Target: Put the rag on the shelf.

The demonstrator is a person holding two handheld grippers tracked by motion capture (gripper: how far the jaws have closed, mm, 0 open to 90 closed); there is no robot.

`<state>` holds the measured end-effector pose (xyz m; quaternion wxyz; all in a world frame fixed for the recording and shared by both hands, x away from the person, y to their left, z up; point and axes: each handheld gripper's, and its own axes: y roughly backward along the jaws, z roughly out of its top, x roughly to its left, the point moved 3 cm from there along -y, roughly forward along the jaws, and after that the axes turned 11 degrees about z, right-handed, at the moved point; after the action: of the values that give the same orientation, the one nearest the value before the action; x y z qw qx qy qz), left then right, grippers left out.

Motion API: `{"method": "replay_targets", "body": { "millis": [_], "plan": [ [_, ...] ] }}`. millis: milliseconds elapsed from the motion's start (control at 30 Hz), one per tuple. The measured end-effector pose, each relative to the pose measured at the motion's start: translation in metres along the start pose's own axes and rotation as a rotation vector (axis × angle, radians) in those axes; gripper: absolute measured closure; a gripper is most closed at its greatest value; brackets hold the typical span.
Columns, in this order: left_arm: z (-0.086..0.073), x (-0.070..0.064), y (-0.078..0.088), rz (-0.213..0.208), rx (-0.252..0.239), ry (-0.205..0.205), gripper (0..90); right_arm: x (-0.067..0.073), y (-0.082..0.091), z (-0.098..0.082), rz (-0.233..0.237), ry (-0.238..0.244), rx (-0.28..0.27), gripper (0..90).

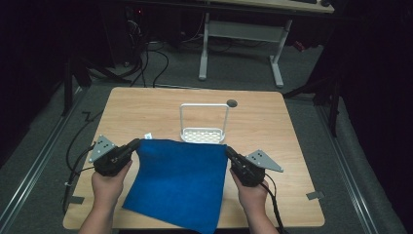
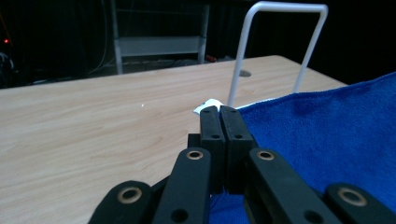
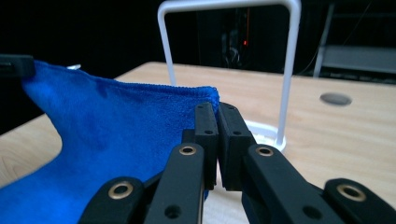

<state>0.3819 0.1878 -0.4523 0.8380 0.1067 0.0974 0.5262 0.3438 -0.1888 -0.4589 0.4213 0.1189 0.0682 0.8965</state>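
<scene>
A blue towel (image 1: 180, 180) hangs stretched between my two grippers above the near half of the wooden table (image 1: 146, 107), its lower edge draping toward the front edge. My left gripper (image 1: 136, 144) is shut on the towel's far left corner, where a small white tag (image 2: 208, 105) sticks out past the jaws (image 2: 220, 112). The towel (image 2: 327, 135) spreads off to the right there. My right gripper (image 1: 228, 151) is shut on the far right corner (image 3: 205, 95); in the right gripper view its jaws (image 3: 217, 109) press together over the towel's hem. A hand holds each gripper.
A white rack (image 1: 203, 124) with a tall wire loop and perforated base stands just behind the towel at mid table. A round hole (image 1: 232, 103) sits in the tabletop behind it. Cables trail off the left side. A desk frame (image 1: 241, 44) stands beyond on the floor.
</scene>
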Motion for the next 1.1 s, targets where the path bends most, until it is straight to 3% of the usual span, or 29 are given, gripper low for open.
{"method": "replay_targets", "body": {
  "millis": [133,500,1100],
  "plan": [
    [0.010,-0.007,0.004,0.001,-0.034,-0.015,89.5,0.004,0.012,0.017,-0.009,0.042,-0.040,88.1],
    [0.034,-0.024,0.017,0.013,-0.107,-0.027,89.5,0.000,0.030,0.041,-0.031,0.085,-0.099,88.1],
    [0.083,-0.066,0.029,0.023,-0.184,-0.092,89.4,-0.018,0.054,0.073,-0.048,0.102,-0.197,88.0]
  ]
}}
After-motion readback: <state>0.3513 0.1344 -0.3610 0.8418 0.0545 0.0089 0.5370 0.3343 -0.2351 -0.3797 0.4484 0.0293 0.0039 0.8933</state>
